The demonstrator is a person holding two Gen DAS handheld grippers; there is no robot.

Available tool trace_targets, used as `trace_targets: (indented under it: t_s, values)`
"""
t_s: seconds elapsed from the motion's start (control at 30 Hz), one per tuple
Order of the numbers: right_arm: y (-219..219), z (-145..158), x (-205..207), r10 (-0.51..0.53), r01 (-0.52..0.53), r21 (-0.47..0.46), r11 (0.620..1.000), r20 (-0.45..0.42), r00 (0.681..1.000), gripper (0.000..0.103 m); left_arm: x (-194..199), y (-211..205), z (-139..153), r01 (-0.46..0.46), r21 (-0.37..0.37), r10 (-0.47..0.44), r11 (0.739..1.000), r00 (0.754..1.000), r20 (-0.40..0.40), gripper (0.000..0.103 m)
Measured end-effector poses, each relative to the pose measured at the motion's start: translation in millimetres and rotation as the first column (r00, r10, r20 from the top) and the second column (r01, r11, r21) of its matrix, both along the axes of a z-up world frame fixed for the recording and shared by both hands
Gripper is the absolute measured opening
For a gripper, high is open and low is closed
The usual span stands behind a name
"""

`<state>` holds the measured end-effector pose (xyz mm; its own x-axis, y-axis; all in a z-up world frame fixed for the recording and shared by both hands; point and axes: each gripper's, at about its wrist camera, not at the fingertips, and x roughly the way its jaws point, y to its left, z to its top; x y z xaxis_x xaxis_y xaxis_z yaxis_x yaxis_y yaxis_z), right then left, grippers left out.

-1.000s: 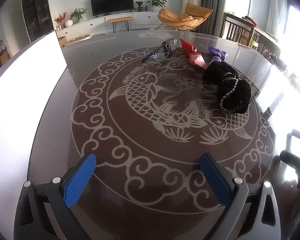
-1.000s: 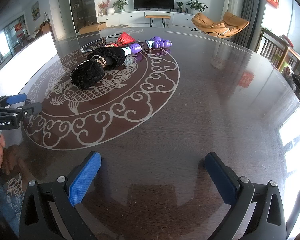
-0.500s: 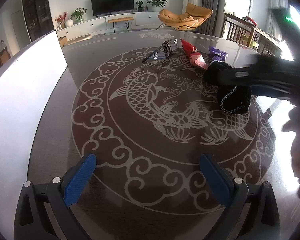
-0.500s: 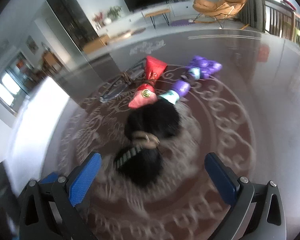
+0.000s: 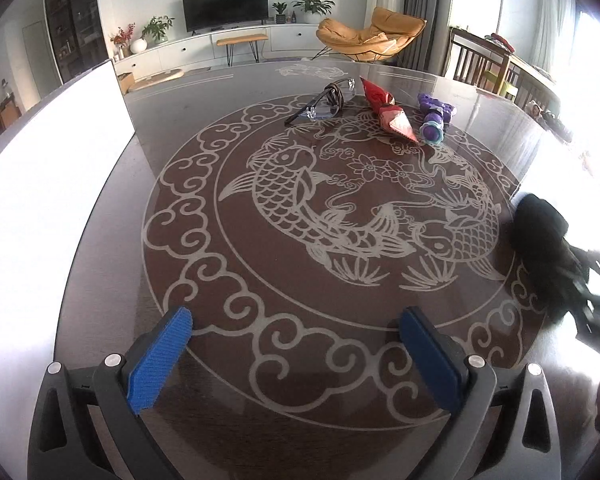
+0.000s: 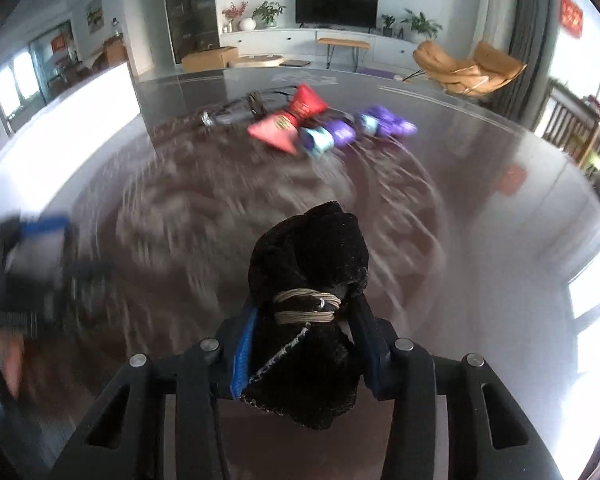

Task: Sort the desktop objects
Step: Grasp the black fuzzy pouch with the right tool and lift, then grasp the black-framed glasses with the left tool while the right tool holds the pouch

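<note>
A black fuzzy bundle (image 6: 312, 248) tied with tan cord sits between my right gripper's (image 6: 306, 320) blue pads, and the jaws are closing on it. In the left wrist view the same bundle (image 5: 540, 236) shows at the far right, with the blurred right gripper (image 5: 592, 280) behind it. My left gripper (image 5: 296, 344) hangs open over the fish-patterned table (image 5: 100, 260) with nothing between its fingers. At the far side lie clear glasses (image 5: 324, 102), a red pouch (image 5: 388, 114) and a purple toy (image 5: 434, 116).
A tall white board (image 5: 52, 168) stands along the table's left edge. In the right wrist view the glasses (image 6: 240, 110), red pouch (image 6: 288, 124) and purple toy (image 6: 360, 128) lie in a row. The blurred left gripper (image 6: 32, 240) is at the left.
My right gripper swept in over the black bundle, closed on it and drew it away from the other objects toward the table's right side. The left gripper has stayed put.
</note>
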<state>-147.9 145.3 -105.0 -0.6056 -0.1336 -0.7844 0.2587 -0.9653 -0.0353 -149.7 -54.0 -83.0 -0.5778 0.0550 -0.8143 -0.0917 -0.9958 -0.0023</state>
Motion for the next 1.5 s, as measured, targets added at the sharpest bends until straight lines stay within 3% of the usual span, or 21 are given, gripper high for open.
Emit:
trace_targets:
  t_s: [0.1,0.17,0.23,0.4,1.23,1.37,1.5]
  values:
    - [10.9,-2.7,11.8,-0.029,0.029,-0.013,0.999,0.007,1.000,0.082,0.8,0.6,1.3,0.000,-0.001,0.000,1.000,1.000,0.000,0.103]
    - [17.6,-1.1,5.4,-0.032,0.033,-0.043,0.999,0.026,0.999,0.085,0.6,0.4,1.3,0.000,-0.001,0.000,1.000,1.000,0.000,0.103]
    - [14.6,-2.6,-0.2,-0.031,0.033,-0.027,0.999,0.039,0.999,0.093,0.7,0.5,1.1,0.000,-0.001,0.000,1.000,1.000,-0.001,0.103]
    - [12.6,0.9,-8.1,-0.054,0.055,-0.019,0.998,0.055,0.997,0.103,1.6,1.1,1.6,0.000,0.000,0.000,1.000,1.000,-0.001,0.103]
    - [13.1,-1.5,-10.4,-0.060,0.061,-0.014,0.998,0.054,0.997,0.103,-0.4,0.2,1.5,0.008,-0.001,-0.008,1.000,1.000,0.019,0.103]
    - [13.0,-1.6,-10.4,-0.060,0.061,-0.014,0.998,0.053,0.997,0.103,-25.5,-2.0,4.7,0.052,0.033,-0.054,0.998,0.996,0.073,0.103]
    - [12.8,-1.8,-10.0,-0.060,0.061,-0.014,0.998,0.053,0.997,0.103,-66.5,-11.7,32.2,0.031,0.110,-0.033,0.993,0.999,0.015,0.103]
